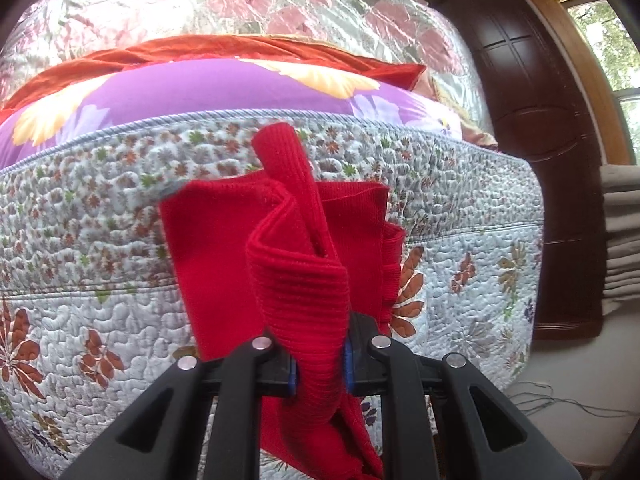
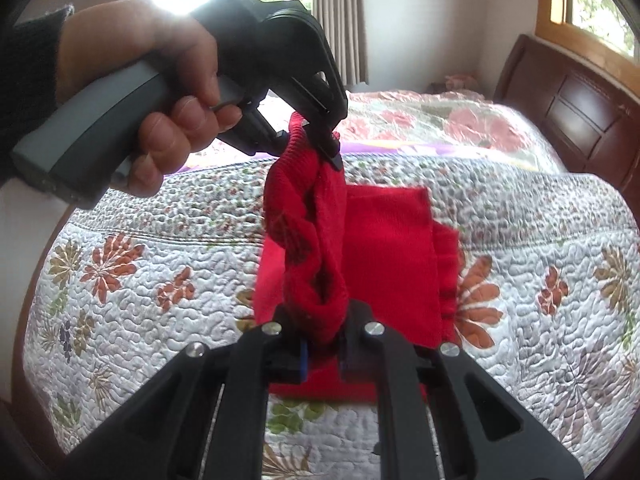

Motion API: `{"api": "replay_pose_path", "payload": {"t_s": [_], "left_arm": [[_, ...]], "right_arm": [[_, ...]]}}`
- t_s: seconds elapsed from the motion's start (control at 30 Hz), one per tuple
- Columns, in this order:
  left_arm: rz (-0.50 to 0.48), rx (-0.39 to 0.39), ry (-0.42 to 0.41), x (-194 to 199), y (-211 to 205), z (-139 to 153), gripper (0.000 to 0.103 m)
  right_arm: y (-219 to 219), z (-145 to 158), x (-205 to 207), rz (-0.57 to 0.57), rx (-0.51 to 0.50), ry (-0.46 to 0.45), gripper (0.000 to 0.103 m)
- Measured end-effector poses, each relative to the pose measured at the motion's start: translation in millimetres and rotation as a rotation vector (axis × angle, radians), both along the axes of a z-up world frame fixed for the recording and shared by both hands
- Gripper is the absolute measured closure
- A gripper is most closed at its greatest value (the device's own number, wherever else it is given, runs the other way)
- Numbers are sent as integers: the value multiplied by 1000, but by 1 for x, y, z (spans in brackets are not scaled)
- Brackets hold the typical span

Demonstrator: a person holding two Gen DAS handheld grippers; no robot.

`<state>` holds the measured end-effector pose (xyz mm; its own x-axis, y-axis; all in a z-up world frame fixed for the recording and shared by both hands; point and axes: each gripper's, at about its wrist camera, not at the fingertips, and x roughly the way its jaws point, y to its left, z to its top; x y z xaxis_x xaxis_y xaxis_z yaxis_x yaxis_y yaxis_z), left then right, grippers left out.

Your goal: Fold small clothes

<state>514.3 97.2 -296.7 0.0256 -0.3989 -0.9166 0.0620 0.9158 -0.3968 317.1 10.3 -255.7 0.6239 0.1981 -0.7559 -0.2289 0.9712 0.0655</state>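
A small red knit garment (image 1: 280, 256) hangs bunched over the floral quilt (image 1: 100, 264). My left gripper (image 1: 320, 372) is shut on one ribbed edge of it, which rises in a loose roll between the fingers. In the right wrist view my right gripper (image 2: 322, 354) is shut on another bunch of the red garment (image 2: 384, 256). The left gripper (image 2: 324, 144) appears there too, held by a hand (image 2: 160, 92), pinching the cloth's far end above the bed. A twisted strip of cloth spans both grippers, and the flat part hangs below them.
The quilt-covered bed (image 2: 540, 280) fills both views. Purple floral bedding (image 1: 224, 92) and an orange-red cloth (image 1: 200, 50) lie farther back. A dark wooden headboard (image 2: 580, 120) stands at the right, curtains (image 2: 340, 12) and a window behind.
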Motion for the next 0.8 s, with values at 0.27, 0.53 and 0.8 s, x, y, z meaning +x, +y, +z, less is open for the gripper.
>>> {"api": "replay_pose_path", "payload": {"t_s": [0.27,0.53,0.8], "left_arm": [[-36,132,-22,-3,-46,-24,87],[-69,211,-43,-11,-81,-37,87],[-34,226,-39,-17,-93,-40,87]], "right_arm": [[-41,-27,-1,-46,67,62,96],[-73,-50,-3,-82,131,113,97],[-91,-56,-4,-98,214,143,97]]}}
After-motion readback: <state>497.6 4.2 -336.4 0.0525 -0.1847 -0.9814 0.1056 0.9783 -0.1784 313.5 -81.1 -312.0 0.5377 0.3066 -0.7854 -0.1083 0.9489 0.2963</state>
